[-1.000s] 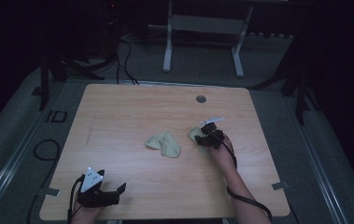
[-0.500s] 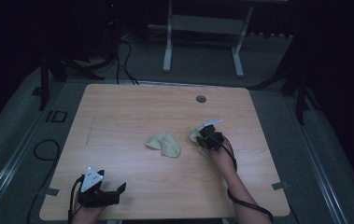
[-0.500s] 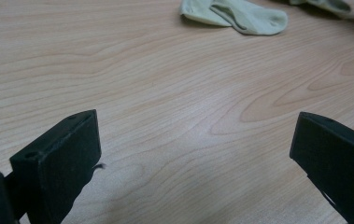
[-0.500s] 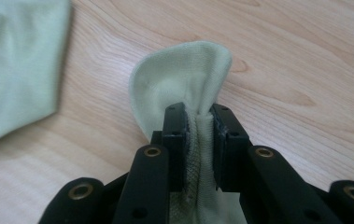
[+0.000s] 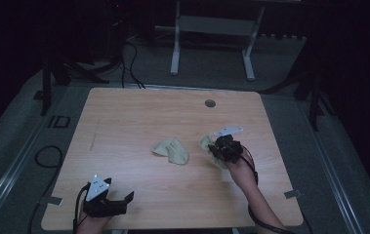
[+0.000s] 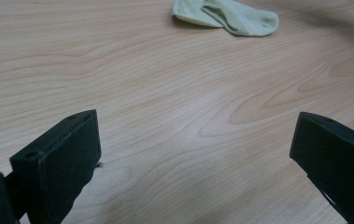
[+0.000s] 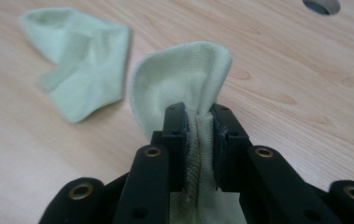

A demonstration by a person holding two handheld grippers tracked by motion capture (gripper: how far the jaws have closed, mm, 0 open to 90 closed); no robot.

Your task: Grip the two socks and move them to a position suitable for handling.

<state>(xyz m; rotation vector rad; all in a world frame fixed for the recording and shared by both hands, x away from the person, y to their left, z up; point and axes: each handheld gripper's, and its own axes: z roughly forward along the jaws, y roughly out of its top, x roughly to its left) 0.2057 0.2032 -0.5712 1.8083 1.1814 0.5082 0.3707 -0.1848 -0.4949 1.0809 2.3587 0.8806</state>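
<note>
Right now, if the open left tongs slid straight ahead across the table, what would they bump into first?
Probably the loose sock. The left tongs point over bare table towards it, though it sits slightly off to one side, so they might just pass it.

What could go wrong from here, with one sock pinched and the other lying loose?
The right hand-held gripper pinches only a bunched edge of the held sock, so it may slip out when lifted. Its hanging fabric could drag across the table and nudge the loose sock. The left hand-held gripper sits open and far away, too distant to help quickly.
</note>
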